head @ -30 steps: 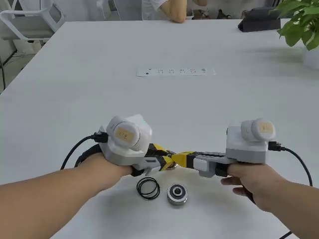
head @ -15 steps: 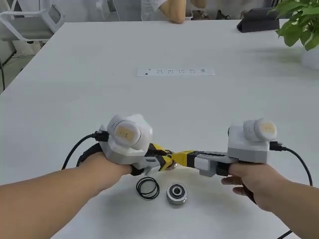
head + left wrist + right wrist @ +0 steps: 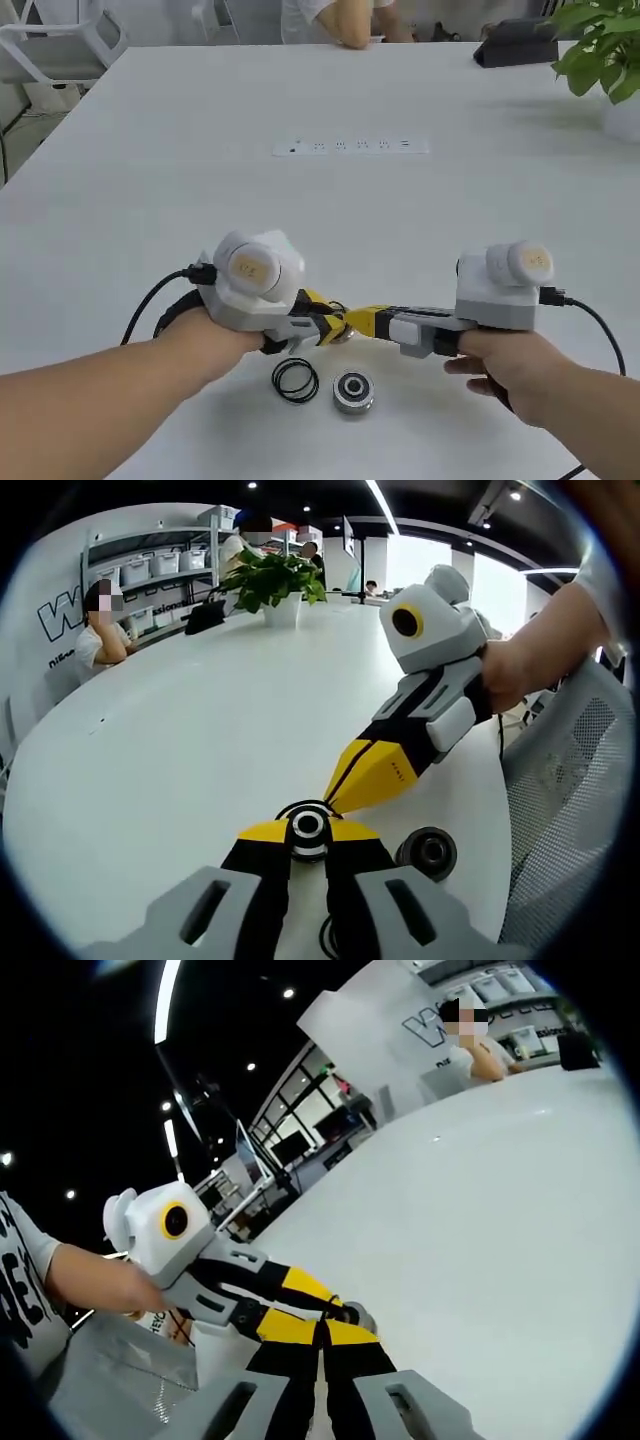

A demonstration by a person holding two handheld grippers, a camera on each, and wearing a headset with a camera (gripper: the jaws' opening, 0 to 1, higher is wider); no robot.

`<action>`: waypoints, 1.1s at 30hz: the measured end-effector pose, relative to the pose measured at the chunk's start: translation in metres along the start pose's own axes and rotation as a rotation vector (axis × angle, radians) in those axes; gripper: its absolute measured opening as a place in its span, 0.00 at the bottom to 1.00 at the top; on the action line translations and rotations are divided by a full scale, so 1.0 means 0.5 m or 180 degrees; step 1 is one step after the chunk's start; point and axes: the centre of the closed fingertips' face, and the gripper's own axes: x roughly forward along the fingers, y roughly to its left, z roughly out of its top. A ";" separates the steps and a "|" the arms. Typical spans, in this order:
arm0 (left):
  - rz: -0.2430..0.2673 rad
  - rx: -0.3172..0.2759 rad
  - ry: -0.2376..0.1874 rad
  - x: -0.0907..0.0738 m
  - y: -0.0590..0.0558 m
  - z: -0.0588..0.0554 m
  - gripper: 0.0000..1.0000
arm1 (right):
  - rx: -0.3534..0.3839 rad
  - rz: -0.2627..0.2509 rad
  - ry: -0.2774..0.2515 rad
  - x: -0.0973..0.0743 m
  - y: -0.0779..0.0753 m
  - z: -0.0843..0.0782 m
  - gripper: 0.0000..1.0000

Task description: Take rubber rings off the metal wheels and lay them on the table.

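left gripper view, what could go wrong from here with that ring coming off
The left hand-held gripper clamps the metal wheel only at its tips, so the wheel may slip out if the right hand-held gripper pulls hard on the rubber ring.
A ring that snaps free could fly off, or a dropped wheel could knock the bare wheel and loose rings lying just below.

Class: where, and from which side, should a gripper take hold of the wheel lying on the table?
Across its outer rim, from above. The wheel lies flat with its hub up, so opposite sides of the rim are free for the jaws. Close them clear of the loose rings beside it.
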 end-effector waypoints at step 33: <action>-0.0023 0.0017 -0.0203 -0.074 -0.003 0.031 0.18 | 0.0002 0.0214 -0.0116 -0.002 0.050 0.029 0.00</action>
